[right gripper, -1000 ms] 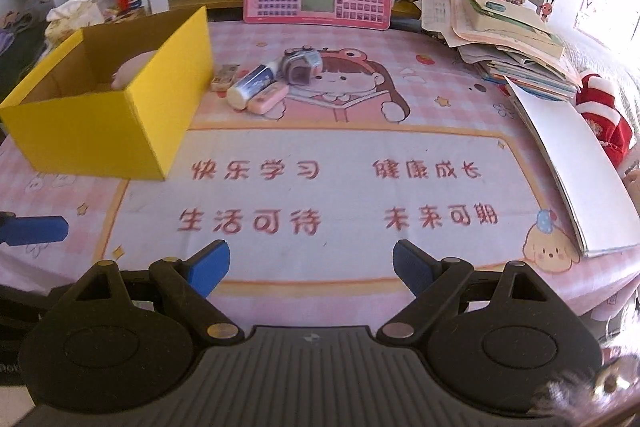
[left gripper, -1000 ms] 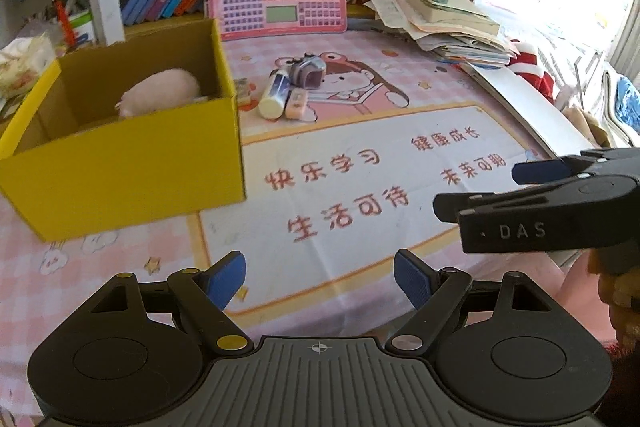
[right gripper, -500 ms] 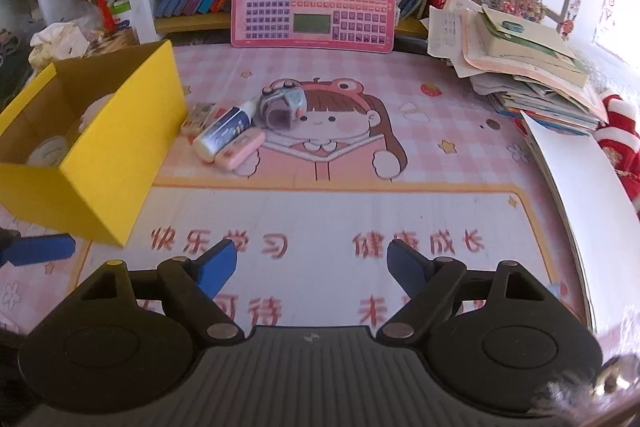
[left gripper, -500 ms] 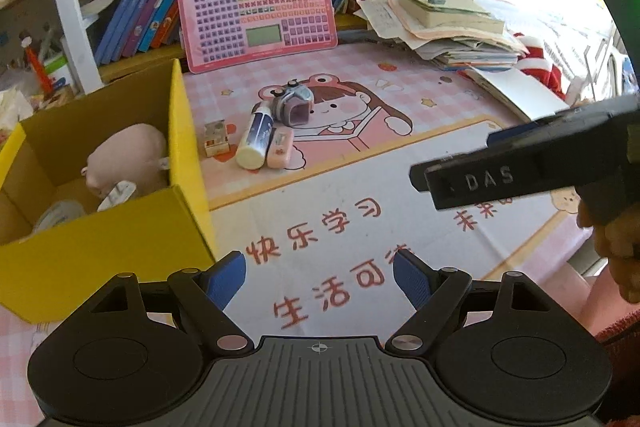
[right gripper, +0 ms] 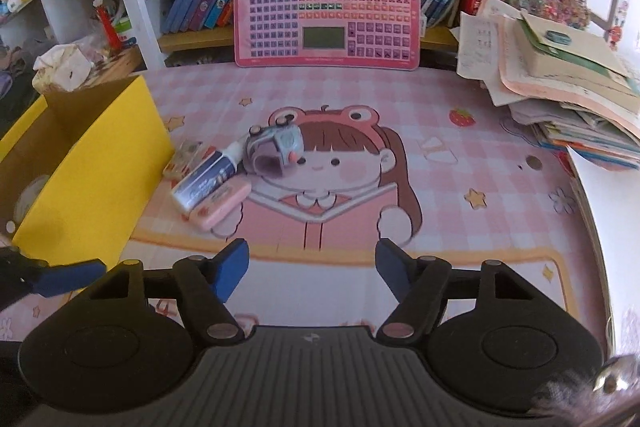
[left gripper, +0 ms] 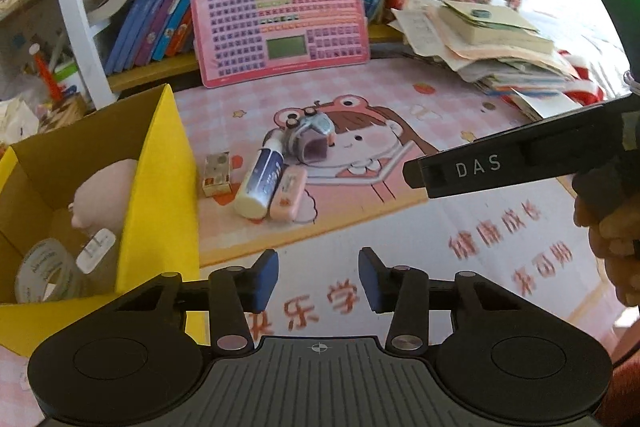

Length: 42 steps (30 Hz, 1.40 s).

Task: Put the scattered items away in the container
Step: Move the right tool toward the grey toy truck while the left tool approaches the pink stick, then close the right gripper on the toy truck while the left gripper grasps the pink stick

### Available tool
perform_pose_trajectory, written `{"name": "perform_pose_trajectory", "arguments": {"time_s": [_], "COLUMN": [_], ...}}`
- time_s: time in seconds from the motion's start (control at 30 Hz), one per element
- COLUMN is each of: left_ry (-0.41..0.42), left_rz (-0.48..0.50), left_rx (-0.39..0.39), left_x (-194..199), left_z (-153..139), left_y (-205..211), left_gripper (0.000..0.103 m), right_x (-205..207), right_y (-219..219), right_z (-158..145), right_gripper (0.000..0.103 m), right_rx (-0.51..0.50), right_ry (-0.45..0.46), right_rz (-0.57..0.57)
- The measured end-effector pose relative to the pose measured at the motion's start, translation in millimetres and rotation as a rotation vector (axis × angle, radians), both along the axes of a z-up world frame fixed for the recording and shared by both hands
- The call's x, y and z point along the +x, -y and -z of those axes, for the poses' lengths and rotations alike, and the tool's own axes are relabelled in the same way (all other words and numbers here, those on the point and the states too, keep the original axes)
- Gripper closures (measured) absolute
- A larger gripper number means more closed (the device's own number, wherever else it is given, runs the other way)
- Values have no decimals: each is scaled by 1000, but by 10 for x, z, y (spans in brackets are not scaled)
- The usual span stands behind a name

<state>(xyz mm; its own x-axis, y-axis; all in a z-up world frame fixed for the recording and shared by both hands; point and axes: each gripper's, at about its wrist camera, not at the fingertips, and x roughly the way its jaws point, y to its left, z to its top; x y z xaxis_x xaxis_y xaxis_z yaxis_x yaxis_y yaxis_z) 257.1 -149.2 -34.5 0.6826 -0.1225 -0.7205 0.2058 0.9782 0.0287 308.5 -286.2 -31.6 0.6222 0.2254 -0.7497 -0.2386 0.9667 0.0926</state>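
Presently we record one container on the desk: a yellow cardboard box (left gripper: 160,187) with its top open, standing at the left of the pink printed mat (left gripper: 400,227). Inside it we note a pale pink plush toy (left gripper: 106,195) against the right-hand wall, a roll of clear tape (left gripper: 44,271) on the floor of the box nearer the camera, and a small white tag-like piece (left gripper: 96,245) between the two. The rest of the interior is cut off by the frame edge.

Outside the box, just beside its right wall, four scattered items lie in a cluster on the mat. A small tan rectangular item (left gripper: 217,174) lies nearest the box. Next to it a white and blue tube (left gripper: 262,183) lies on its side, touching a pink eraser-like case (left gripper: 288,193) along its length. A grey and lilac toy camera (left gripper: 310,139) sits at the far end of the tube.

We find the left gripper (left gripper: 318,279) over the mat short of the cluster, its blue pads (left gripper: 266,279) drawing together with nothing between them. The right gripper (right gripper: 312,269) hovers likewise, jaws closing on empty air, the cluster ahead and to its left. Neither touches any item.

At the rear a pink keyboard board (right gripper: 326,9) leans against shelved books (right gripper: 200,3); a paper stack (right gripper: 560,87) sits at the right.
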Motion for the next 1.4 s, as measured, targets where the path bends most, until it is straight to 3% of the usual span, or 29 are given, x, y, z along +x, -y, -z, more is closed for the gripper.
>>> {"name": "perform_pose_trajectory", "arguments": {"time_s": [0.63, 0.87, 1.17, 1.4], "left_ry": [-17, -38, -99, -87], "left_rz": [-139, -194, -255, -271], "left_rx": [27, 47, 16, 11], "left_x": [785, 985, 1250, 1317], "left_z": [387, 484, 579, 565], "left_y": [173, 143, 58, 136], "left_gripper": [67, 67, 67, 67], "right_x": [1048, 1221, 1403, 1533], "right_y": [-282, -426, -588, -644], "right_z": [425, 542, 652, 739], "right_gripper": [45, 45, 45, 39], "right_rx": [11, -8, -40, -52], "right_ry": [-6, 2, 21, 12], "right_rz": [-241, -314, -366, -401]}}
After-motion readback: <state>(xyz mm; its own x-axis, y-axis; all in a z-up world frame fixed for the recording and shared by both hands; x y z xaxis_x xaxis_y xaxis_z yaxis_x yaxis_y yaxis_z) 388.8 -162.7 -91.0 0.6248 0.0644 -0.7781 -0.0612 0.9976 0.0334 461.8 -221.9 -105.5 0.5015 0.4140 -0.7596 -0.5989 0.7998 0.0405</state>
